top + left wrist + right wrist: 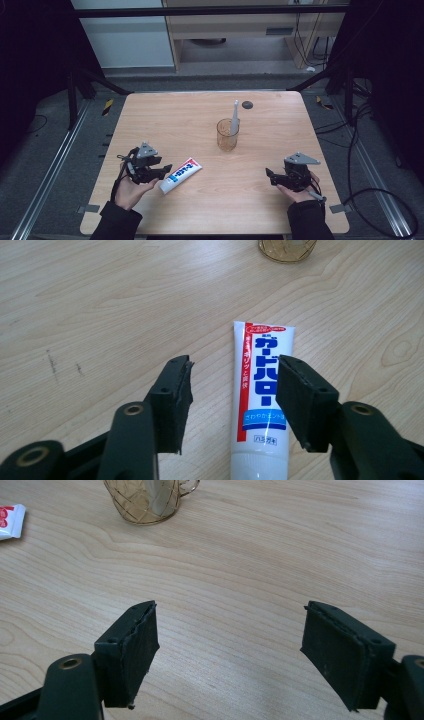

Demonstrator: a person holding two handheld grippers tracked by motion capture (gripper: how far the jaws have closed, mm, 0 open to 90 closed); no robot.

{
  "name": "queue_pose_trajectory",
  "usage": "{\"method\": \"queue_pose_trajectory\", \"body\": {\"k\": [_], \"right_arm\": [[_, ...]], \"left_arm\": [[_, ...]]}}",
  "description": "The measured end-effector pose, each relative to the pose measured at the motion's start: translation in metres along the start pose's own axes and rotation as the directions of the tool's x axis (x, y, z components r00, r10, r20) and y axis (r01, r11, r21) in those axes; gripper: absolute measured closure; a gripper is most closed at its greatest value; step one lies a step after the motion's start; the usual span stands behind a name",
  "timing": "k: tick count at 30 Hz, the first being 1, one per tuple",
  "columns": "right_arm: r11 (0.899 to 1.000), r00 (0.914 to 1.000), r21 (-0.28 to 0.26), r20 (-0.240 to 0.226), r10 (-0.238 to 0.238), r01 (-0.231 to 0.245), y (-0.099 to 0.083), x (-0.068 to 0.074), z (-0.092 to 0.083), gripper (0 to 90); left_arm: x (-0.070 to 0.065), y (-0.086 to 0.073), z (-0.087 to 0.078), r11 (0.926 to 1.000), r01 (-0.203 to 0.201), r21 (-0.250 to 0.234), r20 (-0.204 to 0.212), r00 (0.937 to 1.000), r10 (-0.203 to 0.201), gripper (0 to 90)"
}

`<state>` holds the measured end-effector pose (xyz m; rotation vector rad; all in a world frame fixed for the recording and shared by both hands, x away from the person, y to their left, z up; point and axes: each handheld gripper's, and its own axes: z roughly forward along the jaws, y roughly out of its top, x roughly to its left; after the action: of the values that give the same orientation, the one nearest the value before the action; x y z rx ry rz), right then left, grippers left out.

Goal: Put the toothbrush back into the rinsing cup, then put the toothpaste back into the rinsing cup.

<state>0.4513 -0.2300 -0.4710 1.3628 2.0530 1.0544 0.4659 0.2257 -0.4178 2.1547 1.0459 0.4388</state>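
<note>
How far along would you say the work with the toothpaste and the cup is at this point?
Done: the toothbrush stands in the cup. In hand: nothing; the left gripper is open above the toothpaste tube, which lies flat on the table. The right gripper is open and empty. Left, probably: the tube.

A lab or test room is seen, not a home. A small light wooden table (280, 210) is set on grey carpet, w/ silver metal rails (45, 175) laid along both sides. Black curtains (30, 60) are hung left & right, & a black metal frame bar (210, 11) is fixed overhead. Loose black cables (380, 192) are spread on the floor. A pale wooden cabinet (235, 25) is stood at the back wall.
</note>
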Motion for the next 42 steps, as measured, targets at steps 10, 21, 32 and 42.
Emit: {"method": "queue_pose_trajectory", "body": {"k": [10,21,32,42], "right_arm": [[1.000,0.9999,0.010,0.001,-0.016,0.016,0.000,0.000,0.003,20.9],[1.000,0.9998,0.019,-0.007,-0.017,0.017,0.000,0.000,0.005,20.6],[0.999,0.9996,0.024,-0.017,-0.020,0.021,0.002,0.003,0.008,20.7],[0.999,0.9995,0.025,-0.024,-0.023,0.023,0.002,0.003,0.008,20.9]], "left_arm": [[-0.005,-0.001,0.015,0.9936,-0.052,0.100,0.022,0.9985,0.050,33.8],[-0.010,0.003,0.035,0.9810,-0.083,0.176,0.040,0.9962,0.077,30.8],[-0.015,0.007,0.052,0.9705,-0.101,0.219,0.052,0.9944,0.092,32.1],[-0.017,0.010,0.067,0.9589,-0.117,0.258,0.065,0.9925,0.104,34.8]]}}
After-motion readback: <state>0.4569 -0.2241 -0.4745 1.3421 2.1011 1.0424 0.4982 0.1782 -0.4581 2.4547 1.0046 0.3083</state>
